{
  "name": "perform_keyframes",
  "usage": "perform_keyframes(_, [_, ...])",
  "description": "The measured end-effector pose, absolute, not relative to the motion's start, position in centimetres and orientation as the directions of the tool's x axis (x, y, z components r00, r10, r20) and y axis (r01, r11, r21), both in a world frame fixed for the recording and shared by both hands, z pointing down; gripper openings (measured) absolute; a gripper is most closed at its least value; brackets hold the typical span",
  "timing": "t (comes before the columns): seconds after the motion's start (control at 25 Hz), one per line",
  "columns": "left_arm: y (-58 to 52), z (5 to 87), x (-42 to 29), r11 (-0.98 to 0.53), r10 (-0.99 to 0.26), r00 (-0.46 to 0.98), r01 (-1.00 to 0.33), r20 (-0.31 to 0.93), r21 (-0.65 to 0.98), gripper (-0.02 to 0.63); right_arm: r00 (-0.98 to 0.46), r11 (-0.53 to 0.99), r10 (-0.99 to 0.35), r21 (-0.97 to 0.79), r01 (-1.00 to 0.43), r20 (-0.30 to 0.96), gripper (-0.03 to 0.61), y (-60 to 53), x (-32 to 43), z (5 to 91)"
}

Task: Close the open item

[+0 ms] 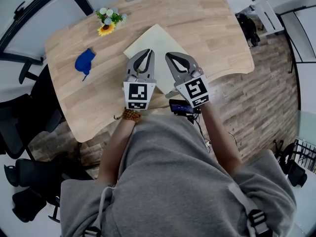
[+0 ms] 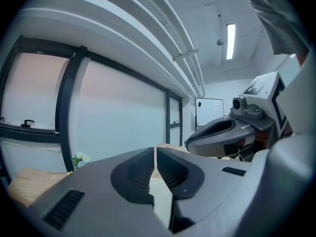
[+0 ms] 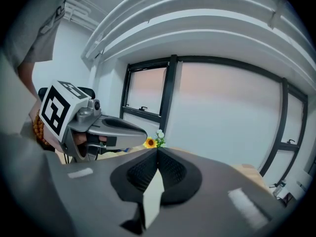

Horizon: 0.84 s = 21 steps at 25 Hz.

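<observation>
A flat cream-coloured folder or book (image 1: 159, 39) lies on the wooden table (image 1: 212, 28), one plain face up and no raised flap showing. Both grippers hover side by side over its near part. My left gripper (image 1: 148, 51) has its jaws drawn together, with only a thin slit between them and nothing in it; the left gripper view shows the same (image 2: 155, 150). My right gripper (image 1: 169, 55) is shut and empty, its tips meeting (image 3: 157, 150). Cream surface shows below the jaws in both gripper views.
A blue cloth-like object (image 1: 85, 61) lies on the left of the table. A small bunch of flowers (image 1: 109, 21) stands at the back left. A small dark device (image 1: 181, 106) sits at the near edge. A black chair (image 1: 19, 127) stands left, and a dark bag (image 1: 247, 27) lies on the floor at right.
</observation>
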<state>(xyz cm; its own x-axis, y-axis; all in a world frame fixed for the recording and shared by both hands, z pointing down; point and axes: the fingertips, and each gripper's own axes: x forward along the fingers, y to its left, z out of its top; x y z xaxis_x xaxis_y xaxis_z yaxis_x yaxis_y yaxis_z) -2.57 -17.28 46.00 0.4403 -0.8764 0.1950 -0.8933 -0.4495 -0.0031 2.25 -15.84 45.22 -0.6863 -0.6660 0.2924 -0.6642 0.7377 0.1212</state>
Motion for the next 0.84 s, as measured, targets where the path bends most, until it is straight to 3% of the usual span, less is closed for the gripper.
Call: perform_keyframes(0.84, [-16.1, 48.5, -4.8, -0.408, -0.880, 0.399, -0.913, 0.258, 0.021, 0.022, -0.673, 0.758, -0.638, 0.155, -0.633, 0.373, 0.012, -15.2, 3.6, 48.4])
